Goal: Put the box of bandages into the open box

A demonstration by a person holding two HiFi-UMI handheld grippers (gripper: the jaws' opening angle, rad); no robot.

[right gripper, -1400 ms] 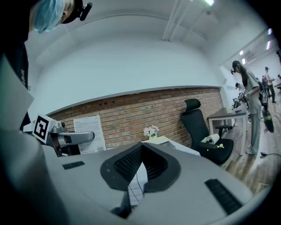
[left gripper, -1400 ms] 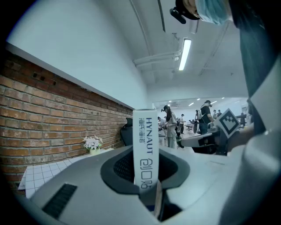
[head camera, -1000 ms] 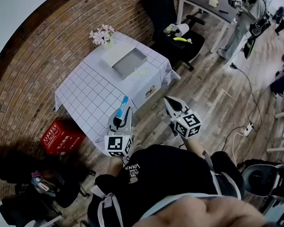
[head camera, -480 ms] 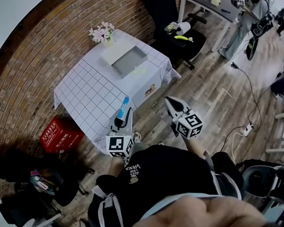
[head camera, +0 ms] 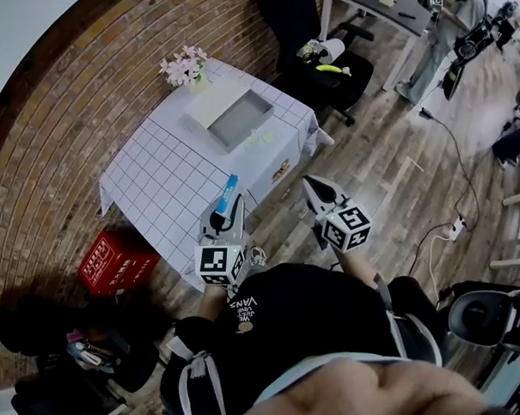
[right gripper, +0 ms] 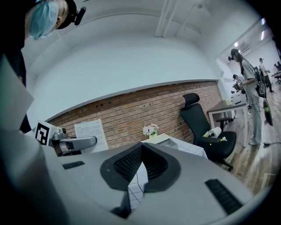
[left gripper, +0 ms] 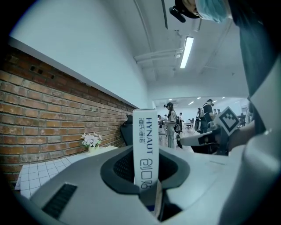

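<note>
The bandage box (head camera: pixel 228 192) is a slim white and blue carton that stands upright between the jaws of my left gripper (head camera: pixel 225 204), which is shut on it, just short of the table's near edge. In the left gripper view the bandage box (left gripper: pixel 145 145) rises out of the left gripper (left gripper: pixel 147 169). The open box (head camera: pixel 240 118), grey inside with its lid (head camera: pixel 209 100) beside it, lies at the table's far side. The open box (right gripper: pixel 168 141) also shows in the right gripper view. My right gripper (head camera: pixel 312 186) hangs beside the table, shut and empty, with the pads of the right gripper (right gripper: pixel 141 148) meeting.
A white checked cloth covers the small table (head camera: pixel 172 172). Pink flowers (head camera: pixel 185 66) stand at its far corner against the brick wall. A red crate (head camera: pixel 116 262) sits on the floor to the left. A black chair (head camera: pixel 327 70) and a desk (head camera: pixel 376 4) lie beyond. People stand far right.
The head view has shifted slightly. Both grippers keep their places, and the left one still holds the bandage box.
</note>
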